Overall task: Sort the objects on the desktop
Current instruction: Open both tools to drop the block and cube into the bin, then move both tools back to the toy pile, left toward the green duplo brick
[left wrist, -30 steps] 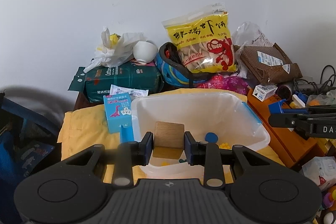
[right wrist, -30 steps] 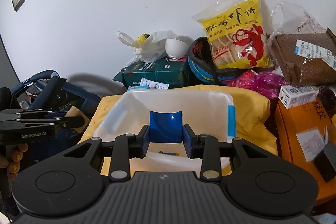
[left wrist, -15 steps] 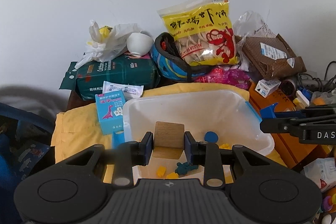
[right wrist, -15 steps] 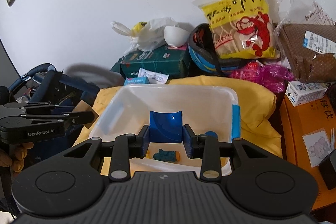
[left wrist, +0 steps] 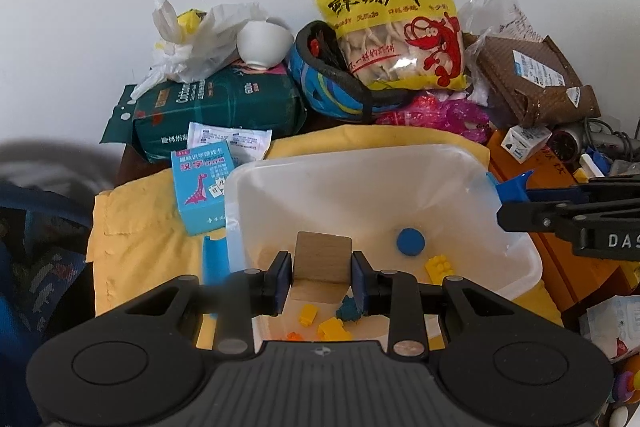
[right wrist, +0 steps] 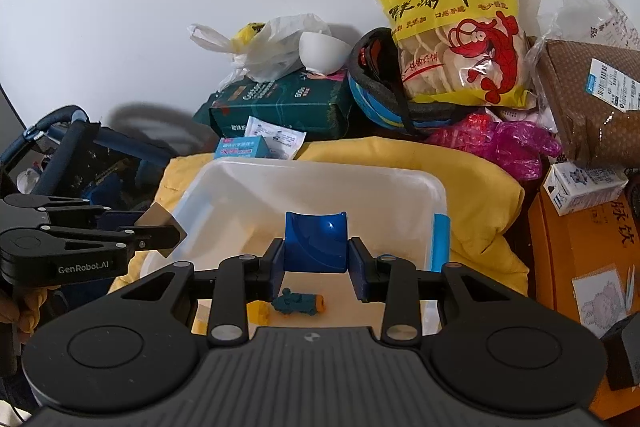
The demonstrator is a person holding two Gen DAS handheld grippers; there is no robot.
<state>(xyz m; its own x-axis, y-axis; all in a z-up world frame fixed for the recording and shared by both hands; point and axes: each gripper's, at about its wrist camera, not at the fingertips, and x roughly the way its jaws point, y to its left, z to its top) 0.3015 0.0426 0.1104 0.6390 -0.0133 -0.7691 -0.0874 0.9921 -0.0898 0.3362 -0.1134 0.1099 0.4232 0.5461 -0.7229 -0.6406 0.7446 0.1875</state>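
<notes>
Both claws hang over the translucent white plastic bin (left wrist: 516, 259) on the yellow cloth. The left claw (left wrist: 320, 277) is clenched on a plain wooden cube (left wrist: 322, 259). The right claw (right wrist: 316, 269) is clamped on a curved blue plastic block (right wrist: 316, 247). The bin floor lies directly below each, so either load should land inside; neither hand looks nearer.

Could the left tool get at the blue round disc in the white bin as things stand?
Probably not yet. The left tool is shut on a wooden block, so its jaws are full. The blue disc lies bare on the floor of the white bin with nothing over it; once the block is dropped, the way looks free.
</notes>
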